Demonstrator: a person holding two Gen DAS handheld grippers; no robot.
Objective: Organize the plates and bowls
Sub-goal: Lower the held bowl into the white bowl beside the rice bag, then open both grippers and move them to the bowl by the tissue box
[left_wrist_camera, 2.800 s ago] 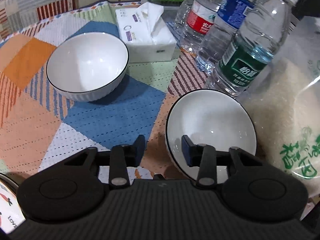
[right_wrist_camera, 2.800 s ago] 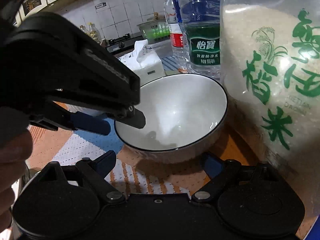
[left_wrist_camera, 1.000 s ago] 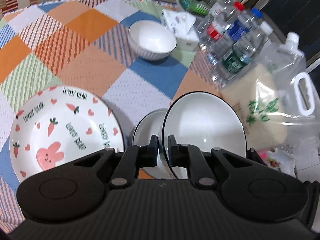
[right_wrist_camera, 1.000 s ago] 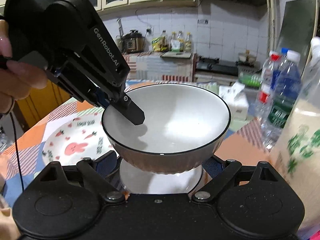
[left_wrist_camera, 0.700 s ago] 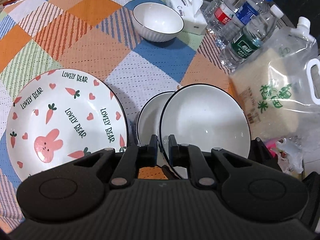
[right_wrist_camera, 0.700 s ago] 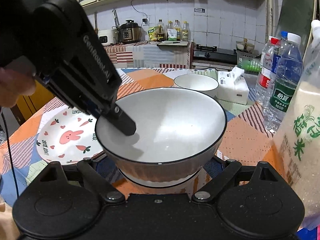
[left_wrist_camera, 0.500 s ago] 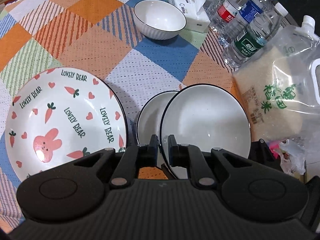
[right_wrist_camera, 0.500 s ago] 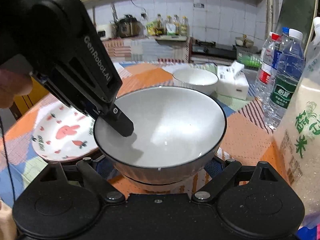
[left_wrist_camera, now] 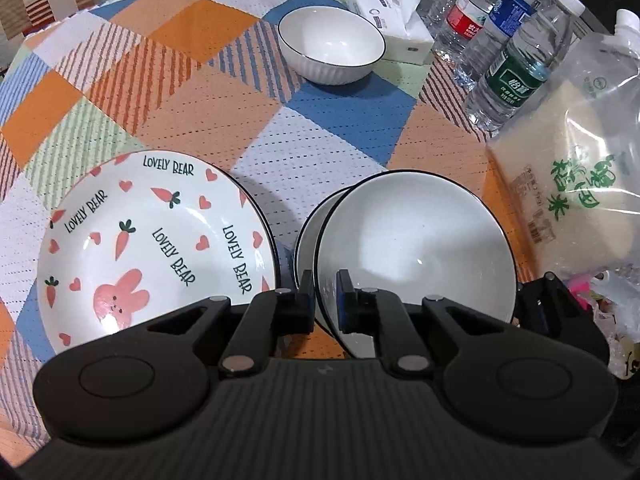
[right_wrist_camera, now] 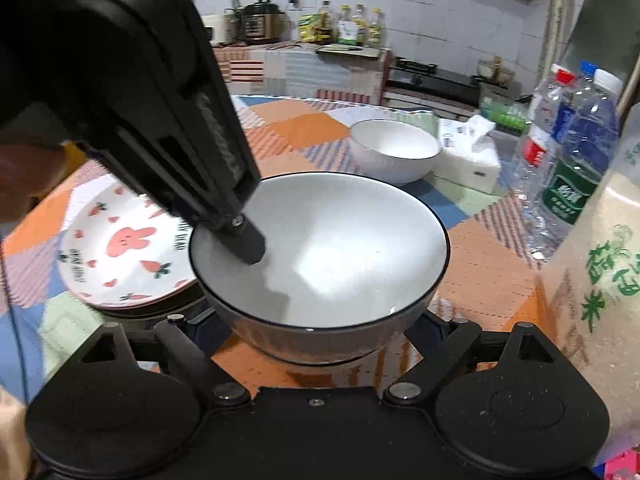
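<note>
My left gripper (left_wrist_camera: 322, 300) is shut on the near rim of a white bowl with a black rim (left_wrist_camera: 416, 248) and holds it just over a second, like bowl (left_wrist_camera: 310, 228) on the table. In the right wrist view the held bowl (right_wrist_camera: 344, 248) sits low over the other one, with a left finger (right_wrist_camera: 246, 240) inside it. My right gripper (right_wrist_camera: 316, 332) is open, its fingers on either side of the bowls and mostly hidden behind them. A rabbit-and-carrot plate (left_wrist_camera: 148, 232) lies to the left. A third white bowl (left_wrist_camera: 332, 46) stands at the far side.
A tissue pack (left_wrist_camera: 390, 12) and three water bottles (left_wrist_camera: 516, 64) stand at the back right. A clear bag of rice (left_wrist_camera: 572, 184) stands close to the right of the bowls. The patchwork tablecloth (left_wrist_camera: 160, 60) covers the table.
The held bowl has come down and moved left over the second bowl, from well above it to nearly nested. Earlier still it was picked up beside the rice bag.
</note>
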